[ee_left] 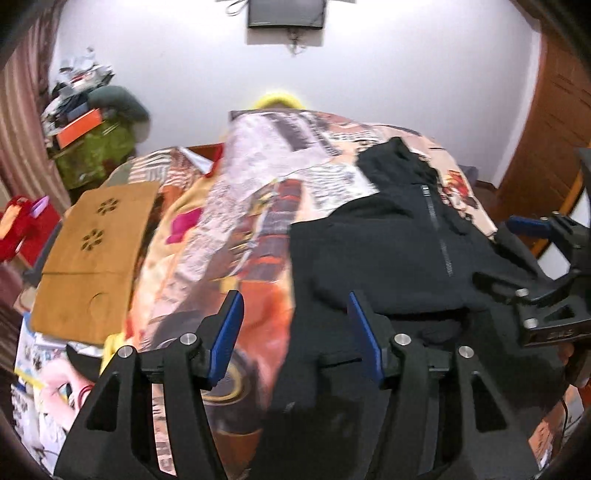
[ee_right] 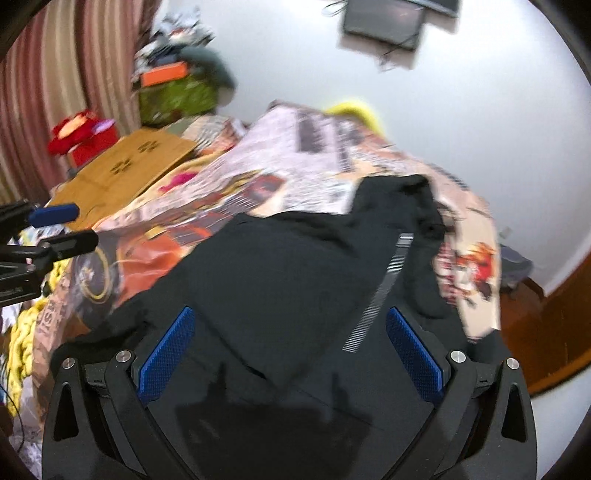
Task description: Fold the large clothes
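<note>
A black zip-up garment (ee_left: 391, 243) lies partly folded on a bed with a patterned orange and white cover (ee_left: 255, 192); its grey zipper (ee_left: 437, 229) runs up the front. My left gripper (ee_left: 295, 325) is open and empty, hovering over the garment's left edge. My right gripper (ee_right: 291, 339) is open and empty, low over the middle of the garment (ee_right: 288, 273), beside the zipper (ee_right: 384, 288). The right gripper also shows at the right edge of the left wrist view (ee_left: 524, 258), and the left gripper at the left edge of the right wrist view (ee_right: 62, 229).
A brown wooden lap board (ee_left: 96, 254) lies on the bed's left side, with a red bag (ee_left: 22, 225) beyond it. A cluttered pile with an orange box (ee_left: 77, 129) stands by the striped curtain. A wooden door (ee_left: 554, 140) is at the right. A screen (ee_left: 286, 13) hangs on the wall.
</note>
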A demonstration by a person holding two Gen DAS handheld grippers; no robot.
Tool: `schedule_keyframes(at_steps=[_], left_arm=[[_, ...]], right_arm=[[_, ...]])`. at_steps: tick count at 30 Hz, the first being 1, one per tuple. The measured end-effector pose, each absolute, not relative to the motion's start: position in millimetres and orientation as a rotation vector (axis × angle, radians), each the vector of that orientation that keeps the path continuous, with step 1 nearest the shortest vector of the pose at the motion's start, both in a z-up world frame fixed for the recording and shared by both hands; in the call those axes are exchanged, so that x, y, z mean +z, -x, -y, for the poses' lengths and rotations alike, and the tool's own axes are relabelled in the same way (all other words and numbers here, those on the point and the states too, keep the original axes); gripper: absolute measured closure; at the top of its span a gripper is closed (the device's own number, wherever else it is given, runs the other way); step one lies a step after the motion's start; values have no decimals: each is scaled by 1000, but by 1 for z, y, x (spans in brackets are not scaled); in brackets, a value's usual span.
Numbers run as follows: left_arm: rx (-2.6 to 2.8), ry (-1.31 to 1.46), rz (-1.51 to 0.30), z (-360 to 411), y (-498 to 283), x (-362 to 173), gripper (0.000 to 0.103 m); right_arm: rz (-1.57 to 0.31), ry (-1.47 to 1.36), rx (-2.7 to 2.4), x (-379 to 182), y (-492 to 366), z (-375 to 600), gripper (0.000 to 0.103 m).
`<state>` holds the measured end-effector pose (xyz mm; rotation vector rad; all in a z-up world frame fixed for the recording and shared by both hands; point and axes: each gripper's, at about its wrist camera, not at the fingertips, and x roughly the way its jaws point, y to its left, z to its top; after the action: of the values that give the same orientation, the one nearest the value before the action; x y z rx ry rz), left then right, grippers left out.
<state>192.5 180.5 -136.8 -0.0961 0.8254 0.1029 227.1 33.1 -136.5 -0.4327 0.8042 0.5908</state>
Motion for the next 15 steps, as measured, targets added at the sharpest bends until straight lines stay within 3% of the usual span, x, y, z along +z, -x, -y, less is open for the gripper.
schedule_keyframes(at_steps=[6,8,14,15], left_arm=[[144,108,-850,-206,-182,-154,46],[151,109,-861,-211,-182,-161,46],[154,136,-898,-218,-185,-181,46],[152,138,-904,-219,-186,-184,46]], right_arm=[[-907,537,653,-185,-234,-99,2],[-940,555,661,-195,-235,-110,8],[-995,647,606,-232,-247,-131,34],[-992,651,591,-236,-248,-131,43]])
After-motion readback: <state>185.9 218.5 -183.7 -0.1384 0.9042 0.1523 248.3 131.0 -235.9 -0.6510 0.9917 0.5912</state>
